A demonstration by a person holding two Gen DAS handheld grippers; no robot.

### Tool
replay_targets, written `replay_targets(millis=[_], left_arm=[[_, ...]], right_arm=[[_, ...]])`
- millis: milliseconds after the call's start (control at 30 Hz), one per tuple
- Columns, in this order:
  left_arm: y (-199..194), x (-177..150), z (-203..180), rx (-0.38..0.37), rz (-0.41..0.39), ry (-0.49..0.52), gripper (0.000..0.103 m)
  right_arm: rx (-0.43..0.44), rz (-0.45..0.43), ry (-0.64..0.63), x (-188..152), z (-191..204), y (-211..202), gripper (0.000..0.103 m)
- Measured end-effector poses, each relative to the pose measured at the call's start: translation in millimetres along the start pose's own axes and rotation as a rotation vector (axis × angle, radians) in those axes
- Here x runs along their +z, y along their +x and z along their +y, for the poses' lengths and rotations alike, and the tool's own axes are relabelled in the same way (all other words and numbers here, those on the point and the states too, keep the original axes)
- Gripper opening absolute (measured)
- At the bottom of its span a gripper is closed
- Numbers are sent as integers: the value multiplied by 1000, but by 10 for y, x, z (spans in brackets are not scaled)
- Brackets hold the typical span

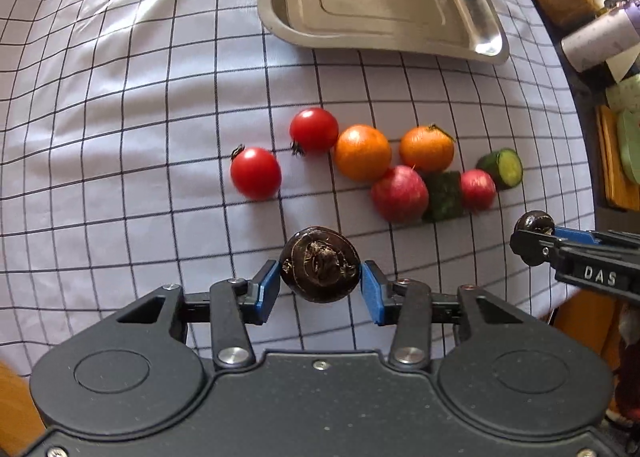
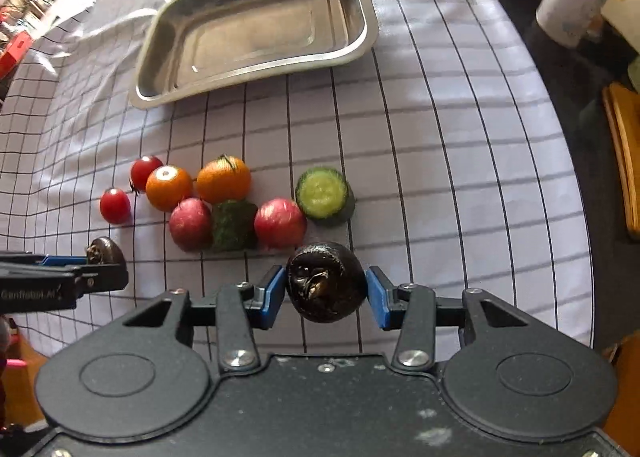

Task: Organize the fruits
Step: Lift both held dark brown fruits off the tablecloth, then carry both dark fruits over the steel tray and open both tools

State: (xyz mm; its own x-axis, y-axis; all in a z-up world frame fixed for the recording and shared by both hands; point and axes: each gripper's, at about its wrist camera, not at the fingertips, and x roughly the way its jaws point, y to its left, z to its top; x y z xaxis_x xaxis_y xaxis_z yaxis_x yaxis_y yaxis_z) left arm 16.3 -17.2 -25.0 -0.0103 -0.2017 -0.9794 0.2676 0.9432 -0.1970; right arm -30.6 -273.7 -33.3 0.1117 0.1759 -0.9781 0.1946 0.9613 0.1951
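1. Bench [image 1: 100, 117] draped in a white cloth with a black grid, carrying everything.
2. Steel tray [image 1: 484, 45] at the far side, nothing in it, likely the place meant for the sorted fruit.
3. Left claw [image 1: 320, 285] clamped on a dark round water chestnut [image 1: 319, 263], held clear above the cloth, apparently for carrying.
4. Right claw [image 2: 326, 289] clamped on a second dark chestnut [image 2: 326, 281], likewise lifted; "DAS" readable on its side, seen from the left wrist.
5. Loose on the cloth between tray and claws, bunched by kind: two oranges [image 1: 362, 153], two reddish fruits [image 1: 398, 193], cucumber pieces [image 1: 500, 168], two cherry tomatoes [image 1: 256, 173].
6. Faint lettering on the left claw's side, seen from the right wrist, partly blurred.
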Motion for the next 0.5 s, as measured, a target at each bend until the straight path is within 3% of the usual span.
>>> replay_targets(millis=[200, 500], left_arm=[[-75, 163, -30, -42, 52, -2, 52], [-219, 829, -147, -23, 0, -22, 52]], right_arm=[[100, 138, 76, 149, -41, 61, 46], [103, 111, -11, 783, 113, -25, 46]])
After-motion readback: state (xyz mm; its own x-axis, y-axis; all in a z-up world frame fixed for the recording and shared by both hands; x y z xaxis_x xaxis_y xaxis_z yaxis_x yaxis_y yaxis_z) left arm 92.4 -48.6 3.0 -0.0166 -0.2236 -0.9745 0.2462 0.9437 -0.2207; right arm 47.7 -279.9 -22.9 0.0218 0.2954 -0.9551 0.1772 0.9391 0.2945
